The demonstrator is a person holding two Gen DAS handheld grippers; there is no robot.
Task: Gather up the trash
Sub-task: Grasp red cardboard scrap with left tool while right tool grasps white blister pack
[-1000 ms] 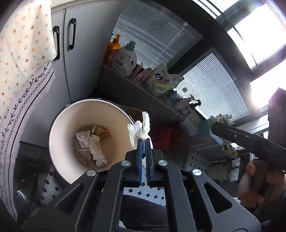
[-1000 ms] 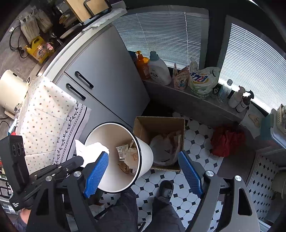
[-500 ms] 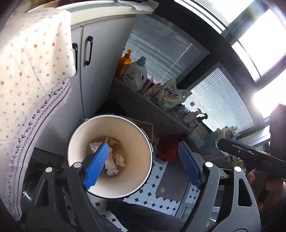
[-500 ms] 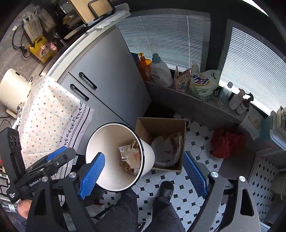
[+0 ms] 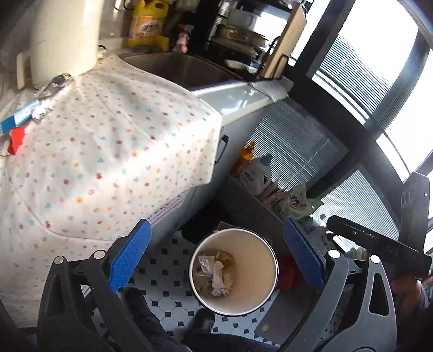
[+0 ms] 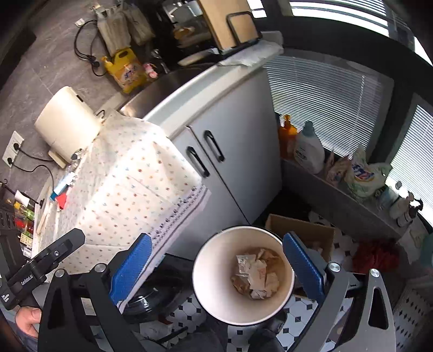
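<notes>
Over the floor bin, left gripper (image 5: 213, 258) is opening wide, nothing between its pads; crumpled trash (image 5: 215, 274) is lying inside white bin (image 5: 266, 270); right gripper (image 6: 216, 269) is opening too, empty, freed for more trash

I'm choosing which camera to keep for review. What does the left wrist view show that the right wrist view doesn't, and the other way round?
Only the left wrist view looks down into the sink basin, and it shows the right-hand handset at its right edge. Only the right wrist view shows the cardboard box behind the bin, both cabinet handles, the wall socket and the left-hand handset. Both show the white bin with crumpled trash inside, the dotted cloth, the yellow bottle and wide, empty blue jaws.
</notes>
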